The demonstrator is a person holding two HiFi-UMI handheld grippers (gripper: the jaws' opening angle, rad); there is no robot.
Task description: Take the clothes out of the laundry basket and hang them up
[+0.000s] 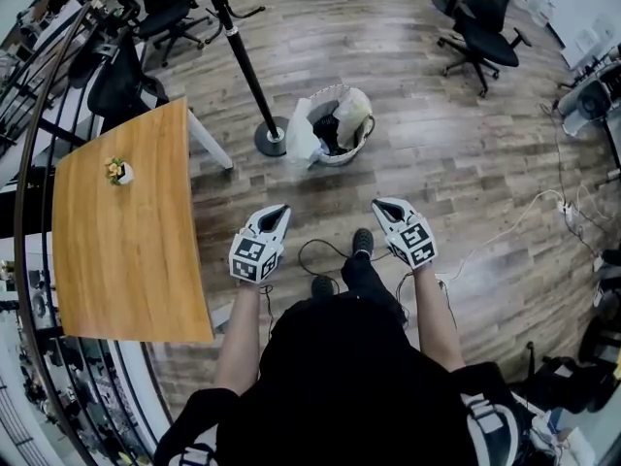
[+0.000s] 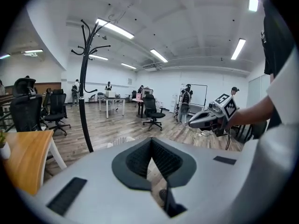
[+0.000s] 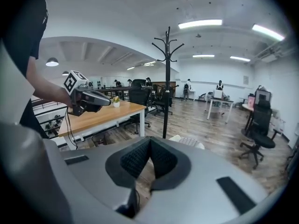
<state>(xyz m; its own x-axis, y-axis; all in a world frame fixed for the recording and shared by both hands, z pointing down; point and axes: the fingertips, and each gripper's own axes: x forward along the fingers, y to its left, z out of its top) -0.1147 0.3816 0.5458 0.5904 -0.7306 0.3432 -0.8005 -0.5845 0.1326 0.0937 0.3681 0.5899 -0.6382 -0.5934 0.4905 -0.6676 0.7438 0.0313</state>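
Fingers [image 2: 138,158] of left gripper [image 1: 275,214] clenched tip to tip, nothing between them. Same for right gripper [image 1: 386,208]: pads [image 3: 162,160] together, empty. Both held out in front of the person, side by side, tilted a little down. On the floor ahead sits the basket [image 1: 342,157], well apart from both and just beside the base of the stand [image 1: 240,56]. All clothes [image 1: 351,115] are in basket, one white piece draped over the rim; stand hooks bare. Step, as I judge it: approach, no pick begun. Next calls for closing in on basket, opening one gripper, dipping onto the top garment and pinching a fold.
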